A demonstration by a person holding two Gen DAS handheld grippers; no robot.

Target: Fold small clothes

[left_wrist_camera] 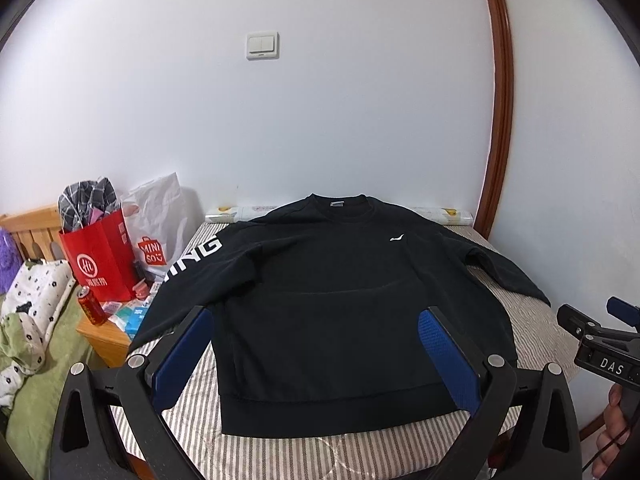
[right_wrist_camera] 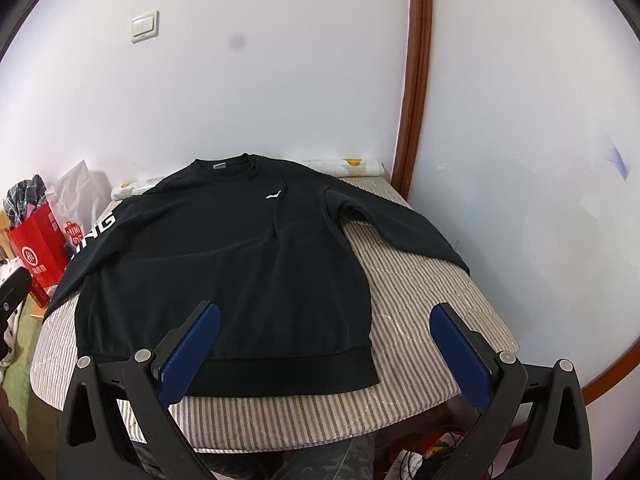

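Note:
A black long-sleeved sweatshirt (left_wrist_camera: 340, 300) lies flat, front up, on a striped padded table (left_wrist_camera: 532, 328), collar at the far wall and hem toward me. Its left sleeve with white letters (left_wrist_camera: 200, 252) hangs over the table's left edge. Its right sleeve (right_wrist_camera: 404, 224) lies spread out to the right. My left gripper (left_wrist_camera: 316, 320) is open and empty, above the hem. My right gripper (right_wrist_camera: 324, 316) is open and empty, above the sweatshirt's right hem corner (right_wrist_camera: 360, 372). The right gripper also shows in the left wrist view (left_wrist_camera: 592, 332).
The striped table (right_wrist_camera: 420, 320) stands against a white wall, with a brown door frame (right_wrist_camera: 416, 80) at its right. To the left are a red paper bag (left_wrist_camera: 100, 256), a white Miniso bag (left_wrist_camera: 160, 224), a red can (left_wrist_camera: 90, 304) on a wooden stand, and bedding (left_wrist_camera: 28, 320).

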